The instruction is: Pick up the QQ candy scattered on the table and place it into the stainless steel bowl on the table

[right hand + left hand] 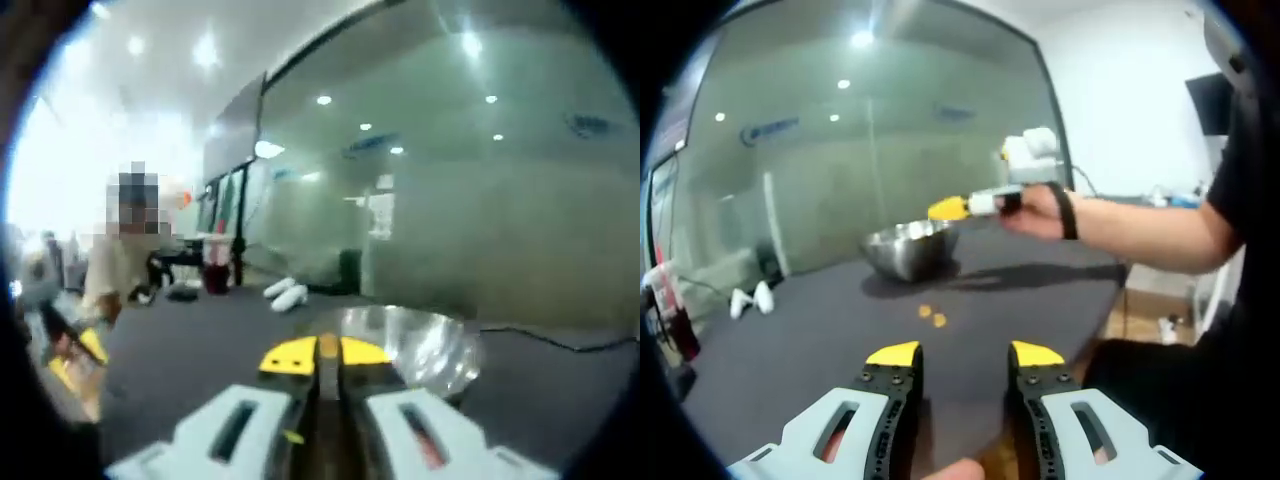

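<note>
Two small orange candies (933,316) are seen on the dark table (820,340), just in front of one stainless steel bowl (908,247). The left gripper (964,353) is held with its jaws apart and nothing between them. The right gripper (322,353) is held above the bowl rim with its yellow tips together; whether a candy is pinched there cannot be told. A frosted glass wall (880,150) is seen behind the table.
</note>
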The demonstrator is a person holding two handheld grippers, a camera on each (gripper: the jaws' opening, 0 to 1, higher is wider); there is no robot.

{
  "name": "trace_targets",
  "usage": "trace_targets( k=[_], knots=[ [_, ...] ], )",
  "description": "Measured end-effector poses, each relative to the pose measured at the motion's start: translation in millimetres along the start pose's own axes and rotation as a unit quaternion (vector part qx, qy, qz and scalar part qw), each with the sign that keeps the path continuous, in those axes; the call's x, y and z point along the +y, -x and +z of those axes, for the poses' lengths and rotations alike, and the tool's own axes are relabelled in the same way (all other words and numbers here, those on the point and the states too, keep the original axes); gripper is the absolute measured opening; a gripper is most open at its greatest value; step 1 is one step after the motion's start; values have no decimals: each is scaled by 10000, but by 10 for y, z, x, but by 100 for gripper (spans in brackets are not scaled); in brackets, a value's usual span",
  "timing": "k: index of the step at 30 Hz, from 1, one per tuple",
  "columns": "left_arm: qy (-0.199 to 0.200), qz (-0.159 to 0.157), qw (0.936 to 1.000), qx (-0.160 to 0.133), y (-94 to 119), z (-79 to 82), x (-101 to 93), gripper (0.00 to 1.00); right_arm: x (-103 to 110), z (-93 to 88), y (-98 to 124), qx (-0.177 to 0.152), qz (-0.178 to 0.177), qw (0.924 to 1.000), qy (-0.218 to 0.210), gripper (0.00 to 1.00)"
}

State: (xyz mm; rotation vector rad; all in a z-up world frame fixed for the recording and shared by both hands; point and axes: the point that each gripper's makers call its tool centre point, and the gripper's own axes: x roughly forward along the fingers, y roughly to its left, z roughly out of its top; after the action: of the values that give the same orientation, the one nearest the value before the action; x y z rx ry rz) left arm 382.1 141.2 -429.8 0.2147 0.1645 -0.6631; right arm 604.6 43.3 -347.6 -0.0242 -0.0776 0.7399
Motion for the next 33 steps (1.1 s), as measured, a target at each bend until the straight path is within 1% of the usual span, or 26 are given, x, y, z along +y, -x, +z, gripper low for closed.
trace_targets(
  k=[1, 2, 4, 5, 6, 7, 8, 9, 10, 11, 12, 17, 19, 22, 26, 27, 29, 30, 32, 33],
  knots=[
    [0, -10, 10000, -8, 2, 5, -6, 36, -15, -17, -29, 22, 3, 10000, -9, 8],
    [8, -10, 10000, -11, 3, 5, -7, 36, -59, -37, -53, 61, -142, 9999, 68, 8],
    [7, -3, 10000, 3, 5, -2, -3, 36, -159, -70, -87, 146, -437, 9983, 360, 8],
    [9, 5, 10000, 12, 5, -7, 2, 36, -196, -96, -106, 202, -517, 9976, 419, 9],
    [20, 14, 10000, 20, 6, -13, 9, 36, -199, -107, -121, 198, -520, 9975, 434, 10],
    [22, 12, 10000, 27, 7, -16, 11, 36, -194, -113, -135, 170, -468, 9978, 442, 13],
    [15, 10, 10000, 35, 7, -20, 11, 36, -186, -123, -143, 171, -409, 9981, 418, 22],
    [11, 16, 10000, 40, 8, -21, 14, 36, -169, -142, -153, 172, -342, 9988, 299, 26],
    [17, 18, 10000, 41, 9, -23, 17, 36, -159, -150, -144, 174, -308, 9990, 264, 25],
    [27, 17, 10000, 37, 9, -23, 18, 36, -162, -149, -134, 178, -346, 9990, 238, 22],
    [33, 17, 10000, 37, 8, -25, 20, 36, -163, -144, -129, 170, -347, 9990, 228, 21],
    [53, 17, 10000, 28, -1, -26, 25, 36, -166, -81, -101, 44, -264, 9996, 95, 21],
    [47, 17, 10000, 34, -6, -30, 25, 36, -166, -73, -90, 18, -241, 9997, -37, 21],
    [57, 21, 10000, 38, -11, -33, 28, 36, -155, -87, -75, 49, -223, 9997, -115, 20],
    [36, 17, 10000, 35, -16, -23, 26, 36, -135, -58, -27, 55, -185, 9997, -120, 18],
    [40, 15, 10000, 36, -18, -26, 26, 36, -112, -48, -12, 63, -146, 9999, -42, 18],
    [35, 10, 10000, 59, -22, -40, 28, 36, 18, -41, 38, 128, 112, 9997, 168, 18],
    [21, -3, 10000, 71, -22, -45, 26, 36, 75, -36, 76, 139, 187, 9996, 174, 18],
    [-5, -16, 10000, 74, -20, -46, 26, 36, 203, -7, 171, 99, 466, 9987, 190, 18],
    [-5, -12, 10000, 65, -18, -43, 32, 36, 277, 41, 230, -45, 655, 9978, 73, 18]
  ],
)
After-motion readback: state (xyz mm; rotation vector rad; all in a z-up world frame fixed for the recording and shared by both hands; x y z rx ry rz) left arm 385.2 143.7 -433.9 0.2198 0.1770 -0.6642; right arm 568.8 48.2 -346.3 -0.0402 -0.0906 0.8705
